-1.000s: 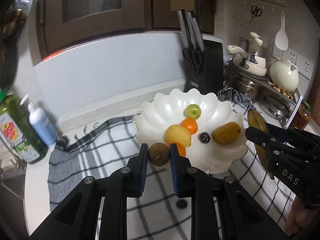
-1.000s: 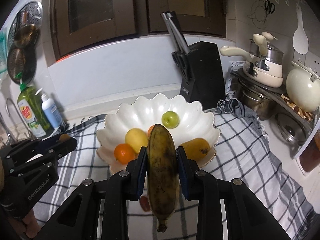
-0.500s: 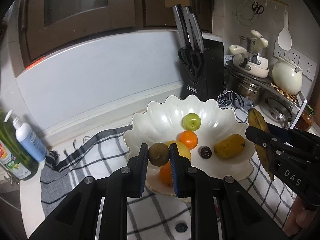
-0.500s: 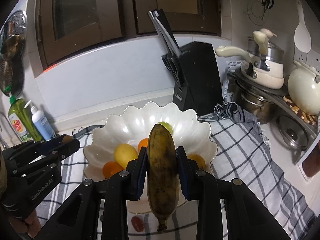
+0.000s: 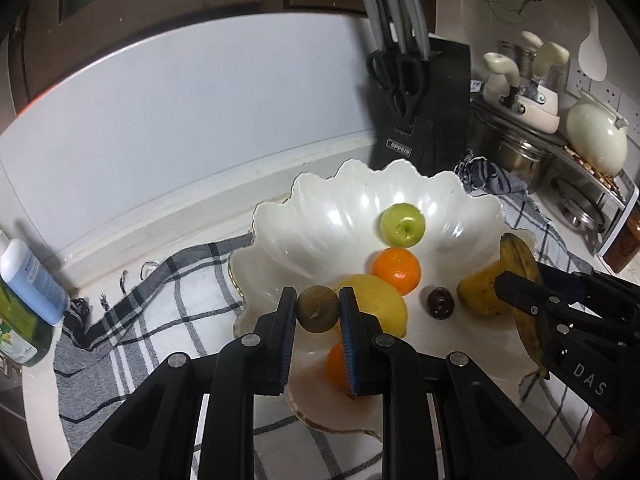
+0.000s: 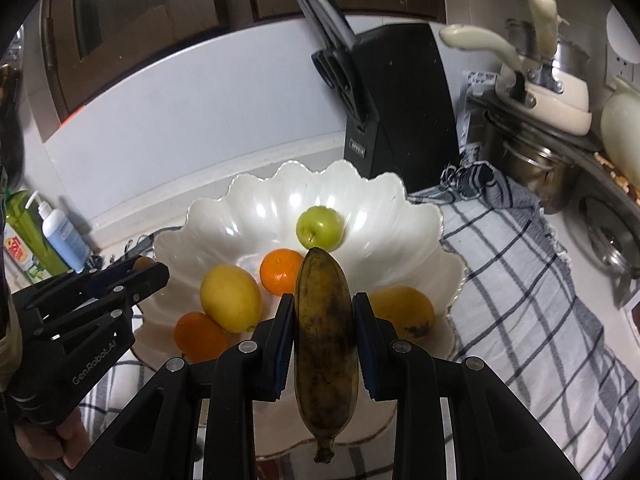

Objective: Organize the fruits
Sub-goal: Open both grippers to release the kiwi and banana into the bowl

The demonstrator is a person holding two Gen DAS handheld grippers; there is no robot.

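Left gripper (image 5: 317, 309) clamped on small brown round fruit (image 5: 317, 307), poised over near rim of scalloped white bowl (image 5: 320, 208); right gripper (image 6: 323, 312) clamped on spotted banana (image 6: 325, 344), likewise over near rim. Inside bowl: two oranges (image 6: 280, 271), lemon (image 6: 230, 297), small dark fruit (image 5: 440, 302), yellow-brown fruit (image 6: 404, 310), green apple (image 6: 319, 227) farthest. Under bowl, checked cloth (image 6: 520, 280); behind bowl, black knife block (image 6: 400, 100).

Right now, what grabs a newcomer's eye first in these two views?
The spotted brown banana clamped in the right gripper, filling the middle of its view above the white scalloped bowl. Then the left gripper, pinching a small brown round fruit over the bowl's near rim. Behind both, the bright green apple and an orange stand out inside the bowl.
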